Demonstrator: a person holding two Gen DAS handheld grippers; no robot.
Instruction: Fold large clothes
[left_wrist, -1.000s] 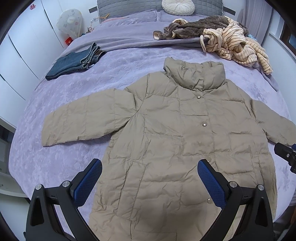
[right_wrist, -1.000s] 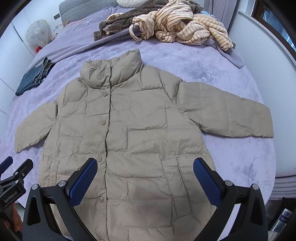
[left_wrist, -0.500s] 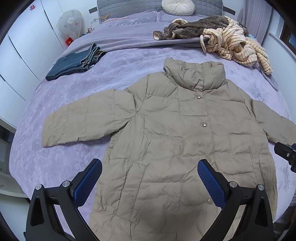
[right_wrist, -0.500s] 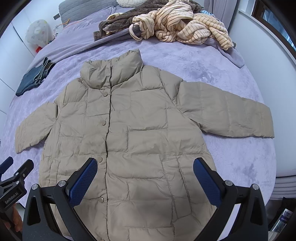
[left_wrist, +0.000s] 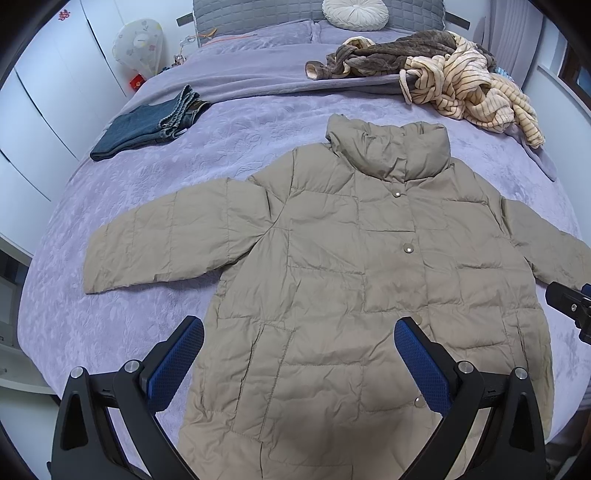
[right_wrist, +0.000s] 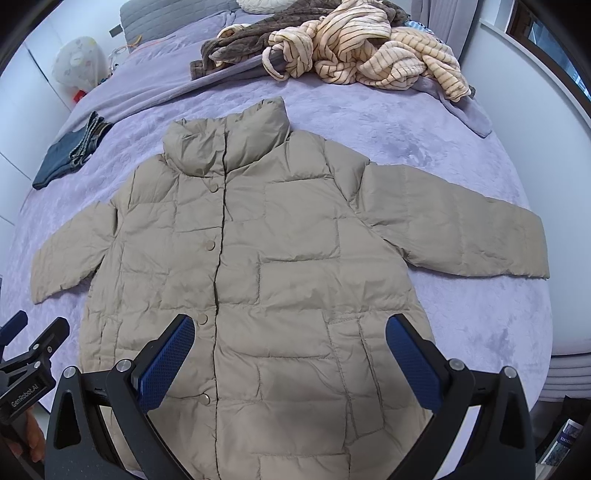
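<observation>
Both tongs stand wide apart and hold nothing. The left gripper (left_wrist: 299, 354) hangs above the lower half of the padded jacket (left_wrist: 351, 277), its blue pads (left_wrist: 177, 363) spread over the hem's left part; the right gripper (right_wrist: 290, 350) hangs likewise over the lower right panel, near the pocket seam.

The jacket lies face up and snapped shut on the purple bedspread (left_wrist: 147, 177), collar toward 12 o'clock, hem toward 6, one sleeve (left_wrist: 159, 240) stretched to 9 o'clock and the other sleeve (right_wrist: 461, 229) to 3 o'clock. It looks spread and ready, so I judge the fold has not begun and the first step is bringing a sleeve across the chest.

To do that well, each tong should go out to its own cuff, bite the cuff edge through both layers (puffy fabric slips out of a shallow pinch), lift only enough to clear the body, and lay the sleeve flat across the front, pressing air out so it does not spring back. The body should stay square to the bed edge while the sleeves move.

Farther out, folded jeans (left_wrist: 147, 125) sit at 10 o'clock, and a heap of a striped garment (right_wrist: 369, 48) and a brown robe (left_wrist: 388, 51) lies at 1 o'clock, well apart from the jacket.
</observation>
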